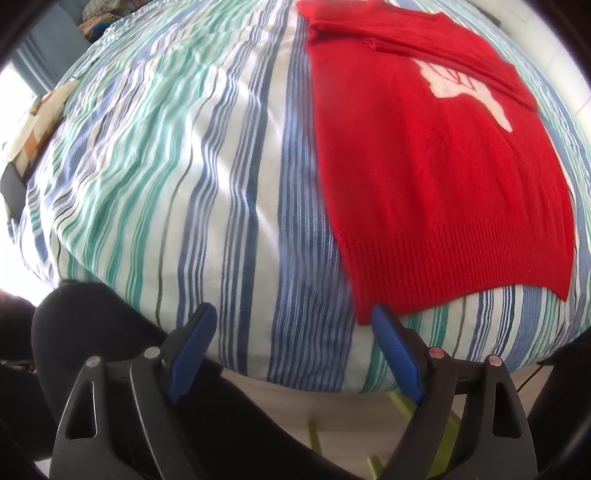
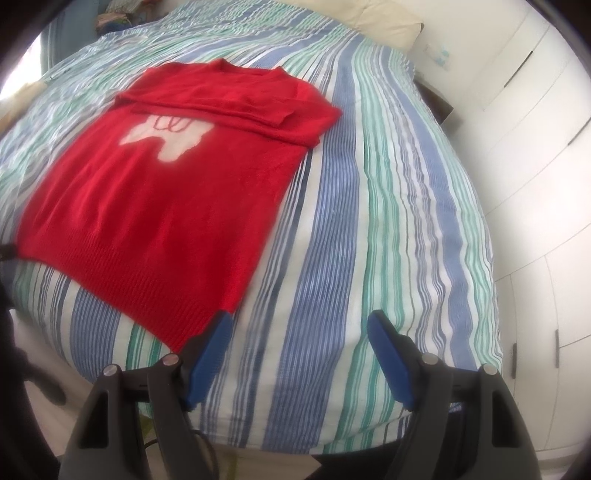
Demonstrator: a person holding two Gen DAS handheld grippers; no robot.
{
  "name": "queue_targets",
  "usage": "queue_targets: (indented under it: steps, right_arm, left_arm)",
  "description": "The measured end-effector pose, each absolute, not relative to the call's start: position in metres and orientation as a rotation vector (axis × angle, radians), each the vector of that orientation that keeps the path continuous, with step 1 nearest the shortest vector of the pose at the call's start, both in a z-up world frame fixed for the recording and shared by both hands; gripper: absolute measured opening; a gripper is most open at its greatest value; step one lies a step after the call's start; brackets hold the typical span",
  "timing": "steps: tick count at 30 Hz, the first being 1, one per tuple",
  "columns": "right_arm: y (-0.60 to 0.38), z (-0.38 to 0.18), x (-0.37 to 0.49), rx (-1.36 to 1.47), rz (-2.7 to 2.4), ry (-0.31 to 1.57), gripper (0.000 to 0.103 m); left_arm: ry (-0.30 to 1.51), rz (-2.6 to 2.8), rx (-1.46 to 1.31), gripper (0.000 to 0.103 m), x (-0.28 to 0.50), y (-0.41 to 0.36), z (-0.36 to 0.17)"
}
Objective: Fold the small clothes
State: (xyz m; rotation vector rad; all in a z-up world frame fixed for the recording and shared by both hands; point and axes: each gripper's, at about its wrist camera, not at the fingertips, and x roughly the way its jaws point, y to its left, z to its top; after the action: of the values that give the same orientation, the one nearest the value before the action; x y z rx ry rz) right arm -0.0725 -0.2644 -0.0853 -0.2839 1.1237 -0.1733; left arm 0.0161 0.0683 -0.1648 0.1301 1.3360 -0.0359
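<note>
A red knitted sweater (image 1: pixel 436 177) with a white motif lies flat on the striped bed, both sleeves folded across its chest. It also shows in the right wrist view (image 2: pixel 147 206). My left gripper (image 1: pixel 291 314) is open and empty, near the hem's left corner, its right finger just below that corner. My right gripper (image 2: pixel 299 321) is open and empty, near the hem's right corner, its left finger just below that corner.
The bed cover (image 1: pixel 184 166) has blue, green and white stripes and rounds off at the near edge. White cupboard doors (image 2: pixel 535 184) stand to the right. A pillow (image 2: pixel 369 14) lies at the far end. Patterned cloth (image 1: pixel 37 118) lies at the left edge.
</note>
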Motion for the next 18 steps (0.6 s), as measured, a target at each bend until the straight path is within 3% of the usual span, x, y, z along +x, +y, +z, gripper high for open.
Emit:
queue_targets:
  steps: [18]
  right_arm:
    - [-0.2622,-0.0781,-0.0731,-0.339,-0.188,1.098,0.075]
  left_arm:
    - [1.337,-0.036,0.132,0.087,0.0167,0.0688,-0.1661]
